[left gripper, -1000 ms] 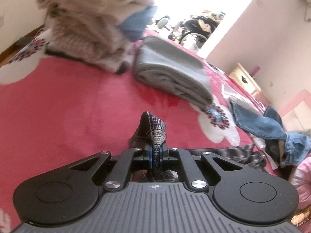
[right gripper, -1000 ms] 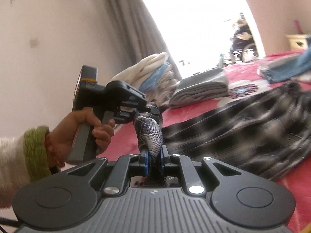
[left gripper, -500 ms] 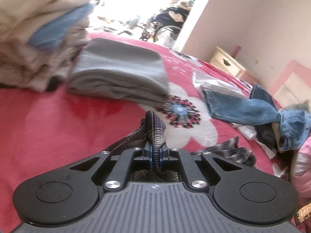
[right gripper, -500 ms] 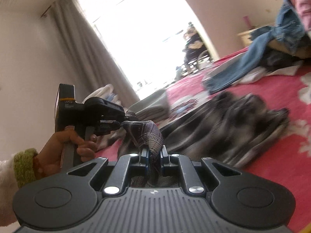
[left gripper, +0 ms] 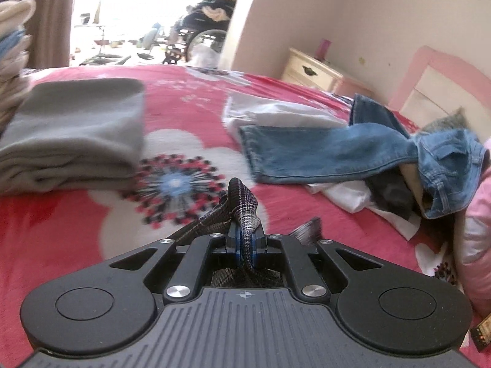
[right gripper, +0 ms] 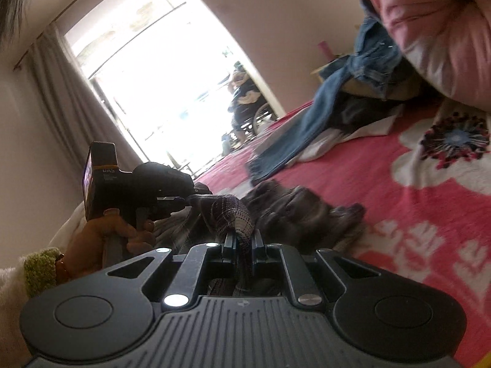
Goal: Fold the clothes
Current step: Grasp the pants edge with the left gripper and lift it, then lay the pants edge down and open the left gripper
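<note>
Since a second ago both tongs have swung right across the bed (left gripper: 61, 230), leaving the grey folded garment (left gripper: 73, 135) at the frame's left. Left tongs (left gripper: 244, 245) and right tongs (right gripper: 242, 245) each pinch the plaid shirt (right gripper: 294, 211), bunched mid-frame on the red blanket near the jeans (left gripper: 322, 153).

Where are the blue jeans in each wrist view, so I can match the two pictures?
Left wrist: jeans right of centre, leg stretched left across the red blanket.
Right wrist: jeans upper right, leg hanging toward centre.
Shared landmark: the wheelchair in the bright doorway.
</note>
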`<state>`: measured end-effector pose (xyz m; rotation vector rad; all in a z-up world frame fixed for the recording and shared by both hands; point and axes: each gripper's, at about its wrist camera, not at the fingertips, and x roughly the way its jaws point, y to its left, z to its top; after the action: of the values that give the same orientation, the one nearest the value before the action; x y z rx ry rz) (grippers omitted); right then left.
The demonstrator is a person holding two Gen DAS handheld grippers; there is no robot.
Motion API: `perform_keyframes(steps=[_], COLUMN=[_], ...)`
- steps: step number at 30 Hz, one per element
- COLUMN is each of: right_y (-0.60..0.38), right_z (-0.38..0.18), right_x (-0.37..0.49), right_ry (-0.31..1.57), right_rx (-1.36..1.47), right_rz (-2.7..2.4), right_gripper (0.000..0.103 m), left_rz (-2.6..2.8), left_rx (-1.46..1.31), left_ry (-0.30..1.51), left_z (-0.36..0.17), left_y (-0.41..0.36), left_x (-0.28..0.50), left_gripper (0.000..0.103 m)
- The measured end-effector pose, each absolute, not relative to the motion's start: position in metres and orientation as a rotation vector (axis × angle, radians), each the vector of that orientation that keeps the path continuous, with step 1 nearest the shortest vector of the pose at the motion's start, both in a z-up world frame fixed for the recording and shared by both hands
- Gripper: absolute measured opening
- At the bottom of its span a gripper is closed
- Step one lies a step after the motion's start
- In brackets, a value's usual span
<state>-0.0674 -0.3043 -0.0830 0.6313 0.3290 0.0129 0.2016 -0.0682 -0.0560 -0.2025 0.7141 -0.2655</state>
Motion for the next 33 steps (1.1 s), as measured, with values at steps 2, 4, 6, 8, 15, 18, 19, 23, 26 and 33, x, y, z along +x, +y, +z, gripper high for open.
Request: perform_keyframes(steps=[2, 4, 6, 8, 15, 18, 19, 23, 26, 33], right_y=[-0.311, -0.318, -0.324, -0.331, -0.343, -0.349, -0.351, -0.356, -0.359, -0.361], right_z=[-0.083, -0.084, -0.085, -0.086, -0.096, -0.107, -0.111, -0.12, -0.116, -0.075], right_x=[-0.068, -0.069, -0.07, -0.071, -0.074, -0.074, -0.074, -0.076, -0.081, -0.085], right_ry=[0.321, 0.314, 0.308, 0.303, 0.305, 0.326, 0.335, 0.356, 0.353, 0.25], right_rx=[0.642, 0.653, 0.664, 0.684, 0.709, 0.739, 0.756, 0.787, 0.762, 0.563], right_rz=[-0.006, -0.025, -0.043, -0.059, -0.118, -0.147, -0.155, -0.178, -0.237, -0.283], right_gripper=[0.007, 0.007, 0.007, 0.006, 0.006, 0.006, 0.006, 0.009, 0.014, 0.014], left_rz=[-0.274, -0.282, -0.291, -0.304, -0.351, -0.391, -0.414, -0.492, -0.506, -0.496], left_rx=[-0.192, -0.182, -0.172, -0.151, -0.06, -0.033, -0.03, -0.097, -0.197, -0.351], left_ry=[0.717, 0.72, 0.723, 0.723, 0.72, 0.74, 0.761, 0.821, 0.791, 0.721], left_z=[-0.058, -0.06, -0.063, -0.062, -0.064, -0.071, -0.075, -0.085, -0.077, -0.045], left_y=[-0.08, -0.091, -0.103, -0.112, -0.143, -0.155, -0.158, -0.157, -0.145, -0.088], left_x=[0.209, 0.216, 0.222, 0.227, 0.239, 0.245, 0.248, 0.261, 0.264, 0.244], left_gripper=[0.005, 0.005, 0.005, 0.005, 0.005, 0.006, 0.007, 0.035, 0.046, 0.053])
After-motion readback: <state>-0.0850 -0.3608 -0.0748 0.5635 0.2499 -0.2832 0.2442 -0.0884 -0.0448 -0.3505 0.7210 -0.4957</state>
